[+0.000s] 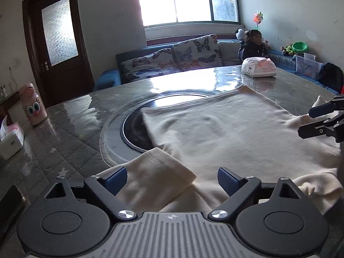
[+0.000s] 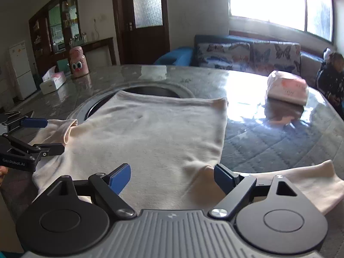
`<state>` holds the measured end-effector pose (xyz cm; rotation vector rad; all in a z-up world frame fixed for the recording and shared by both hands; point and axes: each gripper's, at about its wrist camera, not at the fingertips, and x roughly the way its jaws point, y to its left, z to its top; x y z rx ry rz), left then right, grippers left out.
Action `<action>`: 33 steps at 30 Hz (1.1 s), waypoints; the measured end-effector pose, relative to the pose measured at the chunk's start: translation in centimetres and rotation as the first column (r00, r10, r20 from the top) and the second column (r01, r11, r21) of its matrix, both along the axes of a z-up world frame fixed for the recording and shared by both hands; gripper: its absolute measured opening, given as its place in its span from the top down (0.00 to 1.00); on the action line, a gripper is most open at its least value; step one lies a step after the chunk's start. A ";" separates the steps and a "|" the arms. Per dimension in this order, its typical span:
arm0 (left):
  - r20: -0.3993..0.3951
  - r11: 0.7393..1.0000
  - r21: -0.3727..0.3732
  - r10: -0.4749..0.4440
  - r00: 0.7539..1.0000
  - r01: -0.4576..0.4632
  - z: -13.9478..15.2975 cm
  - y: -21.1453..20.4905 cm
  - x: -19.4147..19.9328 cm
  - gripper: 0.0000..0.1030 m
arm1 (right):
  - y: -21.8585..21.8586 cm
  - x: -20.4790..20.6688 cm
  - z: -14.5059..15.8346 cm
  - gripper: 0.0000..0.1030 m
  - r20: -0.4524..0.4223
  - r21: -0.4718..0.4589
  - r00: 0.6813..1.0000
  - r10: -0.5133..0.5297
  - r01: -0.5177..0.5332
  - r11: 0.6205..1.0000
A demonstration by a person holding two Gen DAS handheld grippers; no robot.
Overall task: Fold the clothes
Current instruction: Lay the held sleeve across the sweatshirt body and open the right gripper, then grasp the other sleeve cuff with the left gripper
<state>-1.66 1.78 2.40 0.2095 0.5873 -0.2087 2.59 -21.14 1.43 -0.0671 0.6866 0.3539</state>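
A cream long-sleeved shirt (image 1: 225, 124) (image 2: 150, 133) lies spread flat on the table, its hem at the far side. My left gripper (image 1: 171, 173) hovers open over the near left part, where the left sleeve (image 1: 154, 172) lies folded in over the body. Nothing is pinched between its blue pads. My right gripper (image 2: 172, 169) is open too, above the near right armpit, and the right sleeve (image 2: 301, 182) trails out to the right. Each gripper also shows at the edge of the other's view: the right gripper (image 1: 311, 120) and the left gripper (image 2: 49, 135), both open.
The glossy grey table (image 1: 71, 133) has a round black inset (image 1: 133, 129) partly under the shirt. A tissue pack (image 1: 258, 66) lies at the far right; a pink bottle (image 1: 32, 105) and tissue box (image 1: 10, 137) stand at the left. A person (image 1: 254, 45) sits on the sofa behind.
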 end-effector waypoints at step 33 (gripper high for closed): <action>0.032 0.985 -0.118 0.133 0.991 -0.128 2.0 6.6 0.0 0.91 | 3.7 0.8 -0.2 0.11 -0.008 -0.080 0.997 0.073 -0.073 0.994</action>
